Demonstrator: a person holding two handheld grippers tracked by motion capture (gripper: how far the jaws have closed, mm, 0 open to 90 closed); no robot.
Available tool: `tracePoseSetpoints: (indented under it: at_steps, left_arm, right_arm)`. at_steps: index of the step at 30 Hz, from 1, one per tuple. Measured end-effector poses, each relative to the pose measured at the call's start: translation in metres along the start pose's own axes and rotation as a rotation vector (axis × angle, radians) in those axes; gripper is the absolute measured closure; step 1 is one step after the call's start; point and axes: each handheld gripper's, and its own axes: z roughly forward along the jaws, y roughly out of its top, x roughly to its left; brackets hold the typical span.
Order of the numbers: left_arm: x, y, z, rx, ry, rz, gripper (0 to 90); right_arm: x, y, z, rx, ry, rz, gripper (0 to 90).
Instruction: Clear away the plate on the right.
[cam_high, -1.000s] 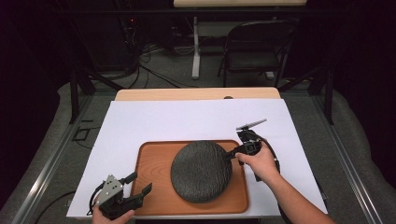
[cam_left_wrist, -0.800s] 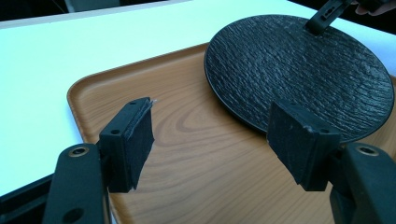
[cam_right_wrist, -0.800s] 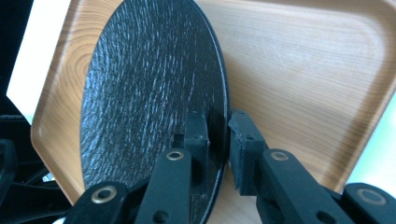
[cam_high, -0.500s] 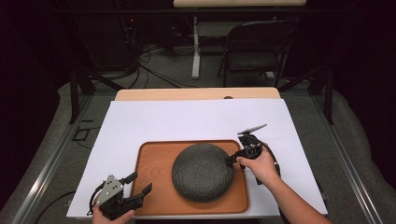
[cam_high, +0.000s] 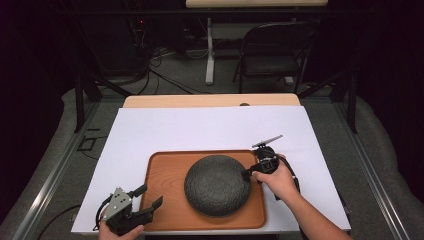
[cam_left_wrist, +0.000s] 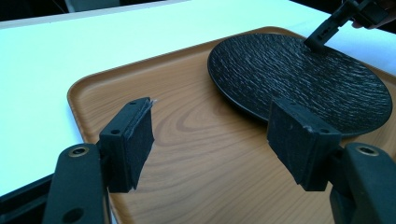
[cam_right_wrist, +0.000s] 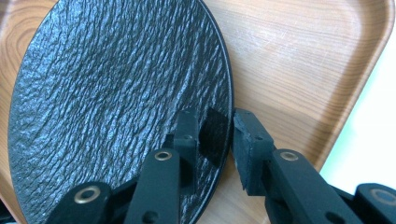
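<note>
Right gripper (cam_right_wrist: 217, 140), jaws just opening, loosely astride the black plate's (cam_high: 217, 185) rim; left gripper (cam_left_wrist: 219, 140) released.

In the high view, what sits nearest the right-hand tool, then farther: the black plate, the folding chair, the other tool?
1. Round black textured plate, beside the right tool, on the wooden tray.
2. Left tool, at the tray's near-left corner.
3. Dark folding chair, beyond the table.

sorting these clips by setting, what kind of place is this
Most likely a lab or studio rigged for recording tabletop handling, not a home. A white-covered table stands in a dark room, loose cables run over the floor behind it, and a folding chair sits by another table's leg.
</note>
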Motion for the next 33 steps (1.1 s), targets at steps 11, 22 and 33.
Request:
tracePoseSetpoints:
  at_steps: [11, 22, 33]
  left_arm:
    - [0.000, 0.000, 0.000, 0.002, 0.003, 0.000, 31.4]
    - [0.000, 0.000, -0.001, 0.002, 0.005, 0.000, 31.3]
    - [0.000, 0.000, 0.000, 0.000, 0.003, -0.001, 31.4]
  right_arm:
    - [0.001, -0.003, -0.008, -0.054, 0.001, -0.026, 63.0]
    - [0.003, -0.026, -0.034, -0.219, -0.021, -0.148, 45.6]
    - [0.000, -0.074, -0.060, -0.452, -0.068, -0.197, 40.1]
